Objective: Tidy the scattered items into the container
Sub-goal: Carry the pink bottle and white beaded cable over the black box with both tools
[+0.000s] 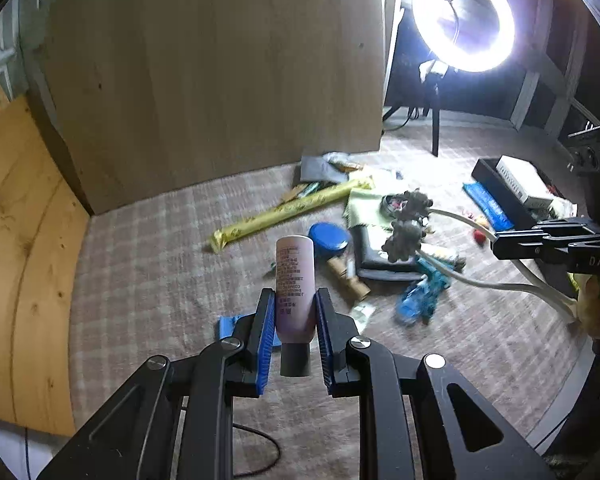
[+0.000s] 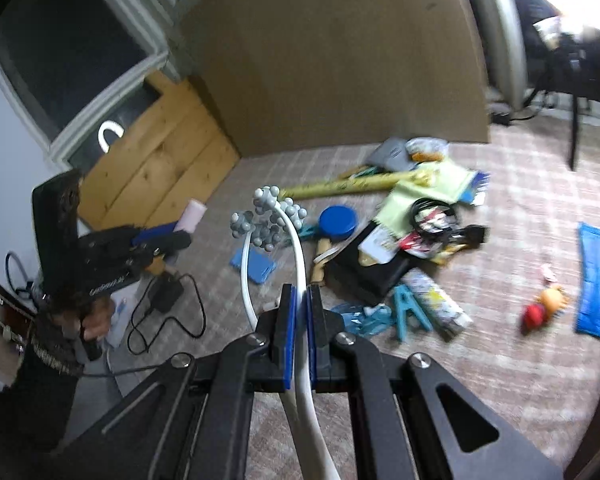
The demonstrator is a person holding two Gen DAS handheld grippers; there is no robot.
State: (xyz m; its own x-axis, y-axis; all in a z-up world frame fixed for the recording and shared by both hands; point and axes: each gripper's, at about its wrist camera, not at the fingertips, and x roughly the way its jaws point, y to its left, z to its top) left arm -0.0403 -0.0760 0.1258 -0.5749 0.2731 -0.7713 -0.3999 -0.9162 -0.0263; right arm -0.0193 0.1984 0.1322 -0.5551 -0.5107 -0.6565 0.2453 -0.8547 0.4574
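My left gripper [image 1: 295, 294] is shut on a pink bottle [image 1: 294, 276] with a grey cap, held above the checked carpet with the cap toward the camera. In the right wrist view the left gripper [image 2: 182, 238] and the bottle [image 2: 194, 214] show at the left, in a person's hand. My right gripper [image 2: 301, 290] is shut on one white arm of a forked massager [image 2: 296, 240] with grey ball clusters at its ends. The left wrist view has the right gripper [image 1: 496, 244] at the right edge, the massager [image 1: 408, 224] reaching left over the pile. A black container [image 1: 485, 168] holding a white box lies at the far right.
A pile lies on the carpet: a long yellow package [image 1: 288, 210], a blue round lid [image 1: 329, 237], a green cloth [image 2: 412, 204], a black case [image 2: 364, 276], a blue clothespin [image 2: 406, 308]. A tall brown panel [image 1: 220, 72] stands behind. A ring light [image 1: 462, 16] glares. A black cable [image 2: 160, 300] runs at the left.
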